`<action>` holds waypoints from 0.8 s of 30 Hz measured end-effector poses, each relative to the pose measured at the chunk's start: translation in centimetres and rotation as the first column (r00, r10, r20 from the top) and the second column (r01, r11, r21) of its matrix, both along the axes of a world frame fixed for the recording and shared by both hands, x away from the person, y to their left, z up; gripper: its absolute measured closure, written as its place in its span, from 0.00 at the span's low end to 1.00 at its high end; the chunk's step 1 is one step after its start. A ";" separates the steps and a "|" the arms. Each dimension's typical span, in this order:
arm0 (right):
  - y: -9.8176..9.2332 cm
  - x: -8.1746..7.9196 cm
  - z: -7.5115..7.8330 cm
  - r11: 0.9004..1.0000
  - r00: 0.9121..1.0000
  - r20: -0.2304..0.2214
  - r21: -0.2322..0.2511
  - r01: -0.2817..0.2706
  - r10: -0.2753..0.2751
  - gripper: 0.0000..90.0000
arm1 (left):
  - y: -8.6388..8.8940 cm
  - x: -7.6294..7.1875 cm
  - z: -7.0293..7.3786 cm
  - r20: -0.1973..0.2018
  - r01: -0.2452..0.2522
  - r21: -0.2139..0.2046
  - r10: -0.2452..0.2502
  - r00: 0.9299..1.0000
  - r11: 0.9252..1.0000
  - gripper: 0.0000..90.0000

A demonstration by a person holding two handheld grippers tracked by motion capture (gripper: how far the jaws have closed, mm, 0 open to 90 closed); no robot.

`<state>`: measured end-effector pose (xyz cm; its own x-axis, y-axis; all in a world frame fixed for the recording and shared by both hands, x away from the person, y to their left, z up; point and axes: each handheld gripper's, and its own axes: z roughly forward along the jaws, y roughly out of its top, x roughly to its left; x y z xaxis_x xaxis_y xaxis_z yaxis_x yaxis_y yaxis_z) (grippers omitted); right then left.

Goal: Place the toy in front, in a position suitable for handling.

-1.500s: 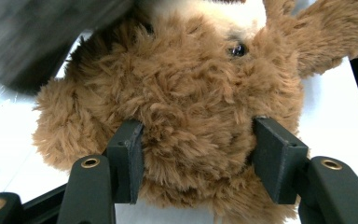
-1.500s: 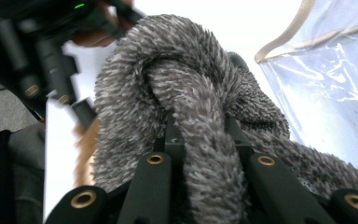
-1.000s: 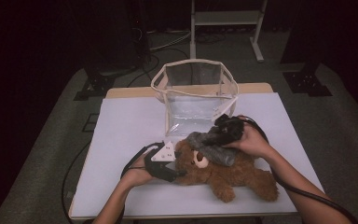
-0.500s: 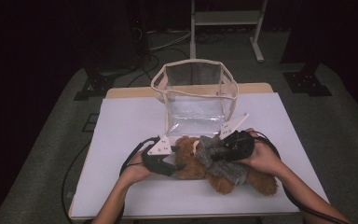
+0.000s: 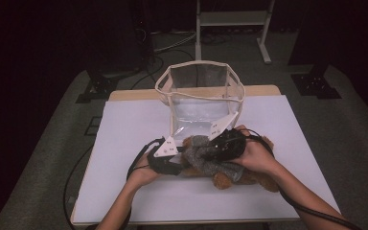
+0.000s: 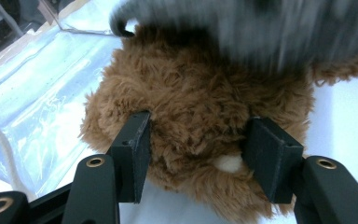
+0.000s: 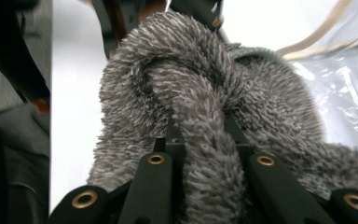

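A brown teddy bear (image 5: 258,178) lies on the white table (image 5: 134,124) in front of a clear bag (image 5: 199,64). My left gripper (image 5: 179,165) comes at it from the left. In the left gripper view its jaws (image 6: 198,140) have just been closing and the pads now press into the fur of the bear's head (image 6: 200,102). A grey fuzzy cloth (image 5: 206,160) is draped over the bear's head and chest. My right gripper (image 5: 212,149) is shut on it, and in the right gripper view the cloth (image 7: 177,70) bunches up between the jaws (image 7: 200,135).
The clear bag with beige trim stands open-topped just behind the bear, at the table's far middle. Cables trail from both grippers over the near table edge. A white metal stand (image 5: 232,19) is on the floor beyond the table.
The right gripper has brought the grey cloth down and left over the bear's face, which showed a second ago. The left gripper stayed in place and narrowed its jaws on the bear's head.
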<state>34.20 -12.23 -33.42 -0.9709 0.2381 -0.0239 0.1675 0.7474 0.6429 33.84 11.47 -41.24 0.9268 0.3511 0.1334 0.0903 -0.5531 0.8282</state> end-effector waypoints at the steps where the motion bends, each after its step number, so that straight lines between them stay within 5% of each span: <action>1: 0.2 0.1 -0.7 1.000 1.000 -0.001 -0.029 0.001 -0.001 0.85 | 0.2 0.0 0.0 0.002 -0.005 0.001 0.005 1.000 1.000 0.48; 5: -2.4 0.2 -2.4 0.999 0.998 -0.049 -0.032 0.038 -0.040 0.85 | 0.5 0.0 0.0 -0.007 -0.007 -0.017 0.007 1.000 1.000 0.47; 8: -4.2 -0.3 -2.2 0.998 0.996 -0.063 -0.030 0.063 -0.065 0.85 | 0.1 0.0 -0.1 -0.011 0.008 -0.021 -0.008 1.000 1.000 0.47; 14: -2.3 0.0 0.2 0.999 0.999 -0.012 0.013 0.039 -0.039 0.85 | -0.1 -0.3 -0.3 -0.012 0.023 -0.007 -0.023 1.000 1.000 0.49; 20: -2.6 0.1 -2.0 0.998 0.999 -0.033 -0.046 0.032 -0.034 0.85 | 0.1 -0.2 -0.2 -0.005 0.014 -0.024 -0.014 1.000 1.000 0.47; 24: -4.1 0.3 -1.2 0.997 0.996 -0.035 -0.002 0.077 -0.077 0.85 | -0.1 -0.2 -0.3 -0.018 0.027 -0.024 -0.028 0.999 0.999 0.48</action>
<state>34.46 -16.31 -34.57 -0.9500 0.3121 0.0094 0.2468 0.7319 0.6351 33.63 11.39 -41.53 0.9383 0.3285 0.1079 0.0908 -0.5353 0.8397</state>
